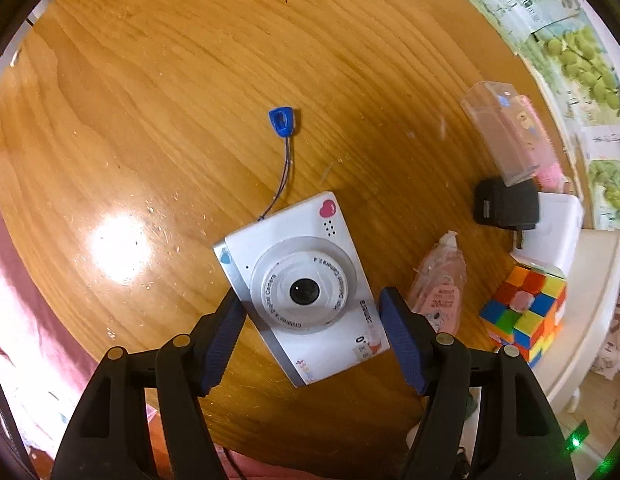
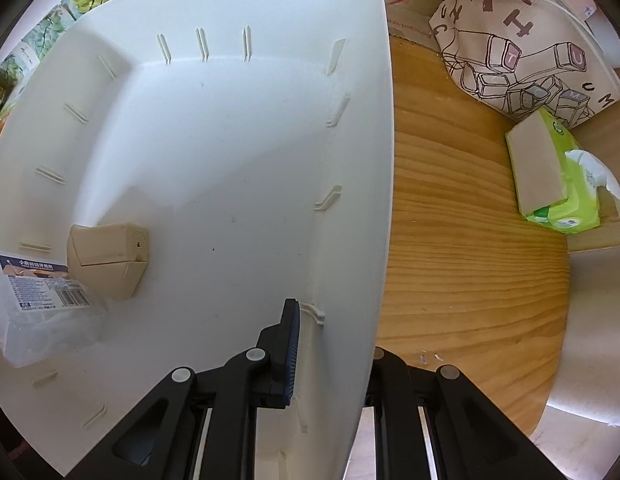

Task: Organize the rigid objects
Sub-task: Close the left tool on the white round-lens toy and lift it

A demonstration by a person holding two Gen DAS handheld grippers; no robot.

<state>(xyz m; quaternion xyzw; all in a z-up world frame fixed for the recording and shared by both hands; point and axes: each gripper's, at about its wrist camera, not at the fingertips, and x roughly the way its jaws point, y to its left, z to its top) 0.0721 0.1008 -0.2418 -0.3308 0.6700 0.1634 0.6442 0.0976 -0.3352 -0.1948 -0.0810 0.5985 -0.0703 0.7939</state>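
Observation:
A white children's digital camera lies face up on the round wooden table, its blue strap tag stretched behind it. My left gripper is open, its blue pads on either side of the camera, not clearly touching it. My right gripper is shut on the right wall of a white plastic bin, one finger inside, one outside. Inside the bin lie a beige box and a clear labelled box.
To the camera's right lie a pink clear tape dispenser, a Rubik's cube, a black charger, a white adapter and a clear case. In the right wrist view, a tissue pack and a printed cloth bag sit beyond the bin.

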